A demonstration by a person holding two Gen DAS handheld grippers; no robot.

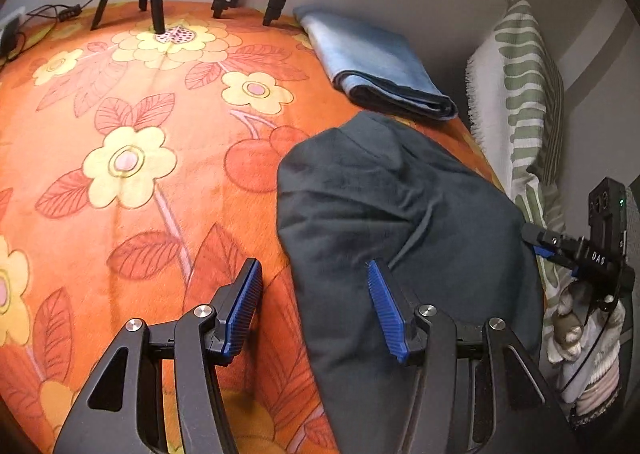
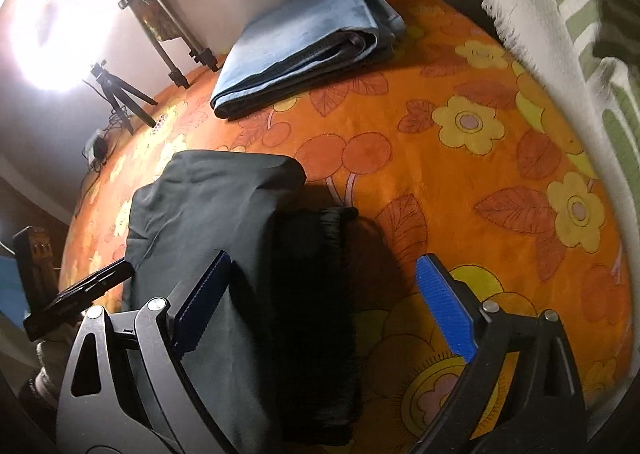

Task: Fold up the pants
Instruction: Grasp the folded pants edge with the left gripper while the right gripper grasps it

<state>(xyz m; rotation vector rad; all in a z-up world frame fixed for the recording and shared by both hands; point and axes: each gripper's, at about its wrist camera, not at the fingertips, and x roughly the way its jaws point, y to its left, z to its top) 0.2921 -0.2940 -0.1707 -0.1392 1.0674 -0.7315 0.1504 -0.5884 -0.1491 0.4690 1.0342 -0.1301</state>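
With both my left gripper (image 1: 314, 304) and right gripper (image 2: 324, 308) wide and empty, I judge the dark pants (image 1: 392, 205) on the bed (image 1: 160, 157) soft, light and limp, best pinched at the folded edge.

Left wrist view looks steeply down, close over the dark pants (image 1: 400, 213), from their left side. Right wrist view looks down, closer, from their right. Both share the pants, folded blue cloth (image 1: 372, 61) beyond them, and orange bedspread (image 2: 460, 181).
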